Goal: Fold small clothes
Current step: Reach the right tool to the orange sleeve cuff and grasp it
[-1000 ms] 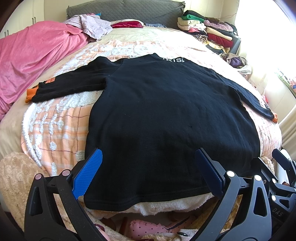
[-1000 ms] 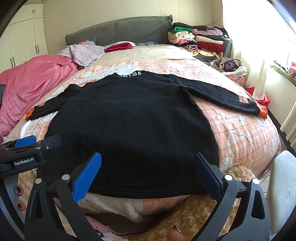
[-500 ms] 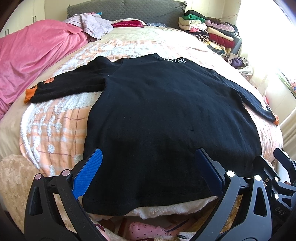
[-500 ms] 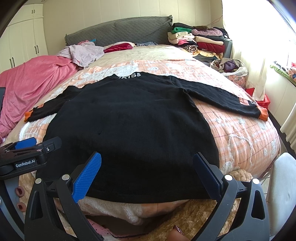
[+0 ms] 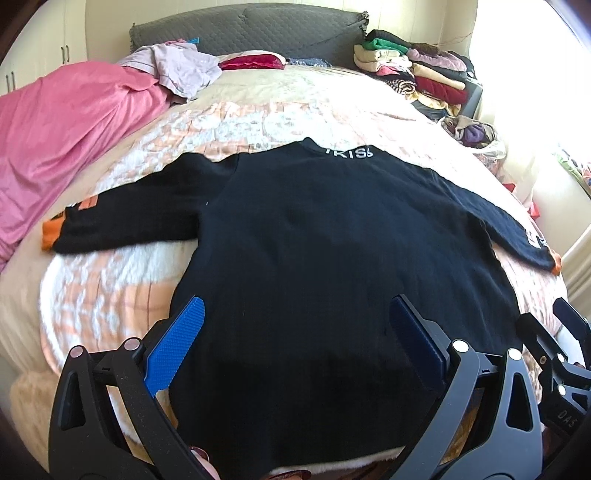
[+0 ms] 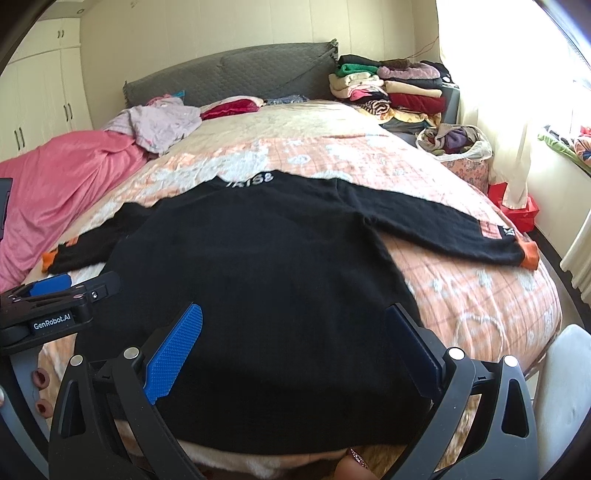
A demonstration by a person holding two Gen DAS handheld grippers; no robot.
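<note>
A black long-sleeved sweater (image 5: 325,251) with orange cuffs and white neck lettering lies flat, back up, on the bed, sleeves spread to both sides; it also shows in the right wrist view (image 6: 266,280). My left gripper (image 5: 295,328) is open and empty above the sweater's lower part near the hem. My right gripper (image 6: 293,336) is open and empty above the lower right part. The right gripper shows at the right edge of the left wrist view (image 5: 561,354), the left gripper at the left edge of the right wrist view (image 6: 55,302).
The bed has a peach and white quilt (image 5: 110,280). A pink duvet (image 5: 62,147) lies at the left, a lilac garment (image 5: 177,70) by the grey headboard (image 5: 251,29). Stacked folded clothes (image 5: 417,74) stand at the far right. A white stool (image 6: 565,398) is near right.
Both grippers have risen and moved forward over the sweater's hem, so the hem sits lower in both views. The sweater has not moved. Both stay open.
</note>
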